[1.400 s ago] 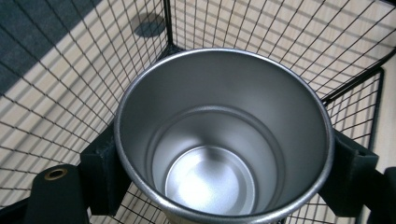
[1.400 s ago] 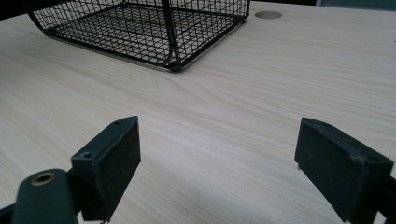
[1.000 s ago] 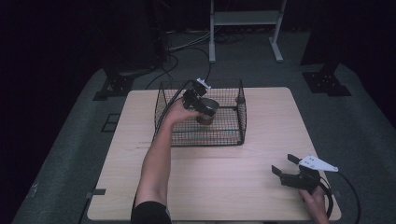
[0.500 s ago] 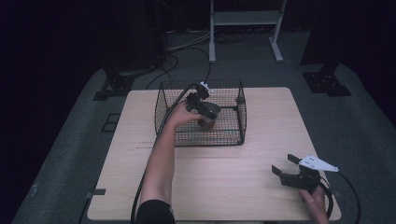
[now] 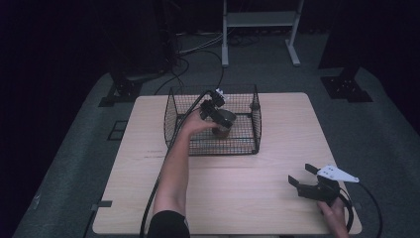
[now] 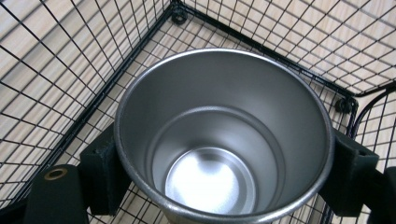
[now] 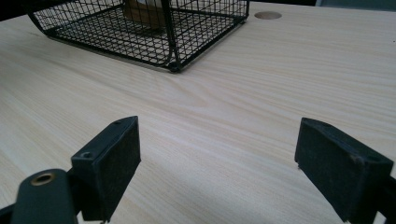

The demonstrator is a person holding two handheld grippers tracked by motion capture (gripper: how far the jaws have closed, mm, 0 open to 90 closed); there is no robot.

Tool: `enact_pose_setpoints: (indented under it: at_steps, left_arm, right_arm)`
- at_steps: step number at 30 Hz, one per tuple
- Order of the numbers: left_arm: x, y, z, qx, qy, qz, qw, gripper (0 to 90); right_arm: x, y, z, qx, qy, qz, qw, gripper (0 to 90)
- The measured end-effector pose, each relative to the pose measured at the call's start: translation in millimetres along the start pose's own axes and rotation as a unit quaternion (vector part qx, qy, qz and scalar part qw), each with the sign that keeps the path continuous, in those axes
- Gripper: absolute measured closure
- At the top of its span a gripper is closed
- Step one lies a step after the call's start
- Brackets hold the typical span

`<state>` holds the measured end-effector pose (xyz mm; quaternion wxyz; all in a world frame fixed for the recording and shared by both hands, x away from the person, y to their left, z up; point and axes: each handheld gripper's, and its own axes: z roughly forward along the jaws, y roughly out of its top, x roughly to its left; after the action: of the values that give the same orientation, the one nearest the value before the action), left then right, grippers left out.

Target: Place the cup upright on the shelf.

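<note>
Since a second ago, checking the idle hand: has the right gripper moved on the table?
No. The right gripper sits at the same spot by the table's near right corner, jaws open.

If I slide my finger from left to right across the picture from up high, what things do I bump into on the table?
Left wall of the wire basket → left gripper holding the metal cup inside the basket → right gripper, open above the bare table.

We list: wire basket [image 5: 213,124] on the surface [image 5: 277,148], toward its far middle; cup [image 5: 224,121] inside the basket, between our left tongs [image 5: 218,111]; right tongs [image 5: 303,179] at the near right corner.
</note>
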<state>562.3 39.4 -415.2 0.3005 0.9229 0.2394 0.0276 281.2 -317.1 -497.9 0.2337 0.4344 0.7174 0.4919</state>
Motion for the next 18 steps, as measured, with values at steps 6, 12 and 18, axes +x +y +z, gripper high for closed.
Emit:
enact_pose_setpoints:
  at_steps: [6,12,18]
  left_arm:
    - [-1.7,-2.7,-0.1,-0.003,0.004,0.006,1.0000,17.5]
    - [-0.6,-10.5,-3.3,-0.007,0.003,-0.005,1.0000,17.4]
    - [-1.4,-12.7,-5.6,0.011,0.005,-0.001,0.9999,17.2]
  right_arm:
    - [-0.1,0.0,0.0,0.000,0.000,0.001,1.0000,13.6]
    - [0.2,0.0,0.0,0.001,0.000,-0.002,1.0000,13.6]
    - [0.1,0.1,0.1,0.001,-0.001,-0.001,1.0000,13.6]
